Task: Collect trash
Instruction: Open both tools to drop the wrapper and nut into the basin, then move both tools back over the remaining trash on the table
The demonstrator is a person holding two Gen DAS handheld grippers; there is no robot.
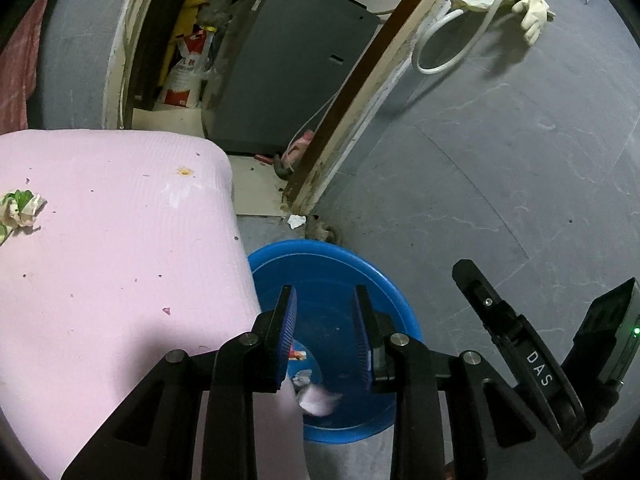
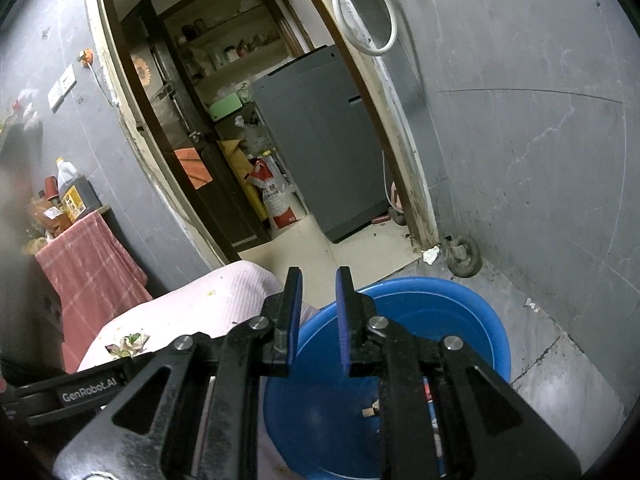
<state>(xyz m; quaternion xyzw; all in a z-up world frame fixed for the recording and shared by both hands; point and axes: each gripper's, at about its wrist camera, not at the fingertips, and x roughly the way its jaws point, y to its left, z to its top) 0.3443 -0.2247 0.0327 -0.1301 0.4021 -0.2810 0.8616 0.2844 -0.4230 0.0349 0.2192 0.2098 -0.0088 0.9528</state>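
A blue basin point(image 1: 320, 264) stands on the floor beside a pink-covered table point(image 1: 120, 240). My left gripper point(image 1: 325, 300) is open and empty above the basin. A blurred pale wad point(image 1: 318, 398) shows in the basin below the left gripper, next to small scraps point(image 1: 298, 354). A crumpled green-and-white wrapper point(image 1: 20, 208) lies on the table at the far left; it also shows in the right wrist view point(image 2: 130, 342). My right gripper point(image 2: 318, 280) is open and empty above the basin point(image 2: 460, 300), which holds a small scrap point(image 2: 370, 410). The right gripper's body shows at the lower right of the left wrist view point(image 1: 536, 360).
A white paper scrap point(image 1: 297, 221) lies on the floor by the door frame point(image 1: 360, 100). Beyond the doorway stand a grey appliance point(image 2: 320, 140) and a red-and-white sack point(image 2: 278, 200). A red-cloth table with bottles point(image 2: 68, 200) stands at the left. A grey wall is at the right.
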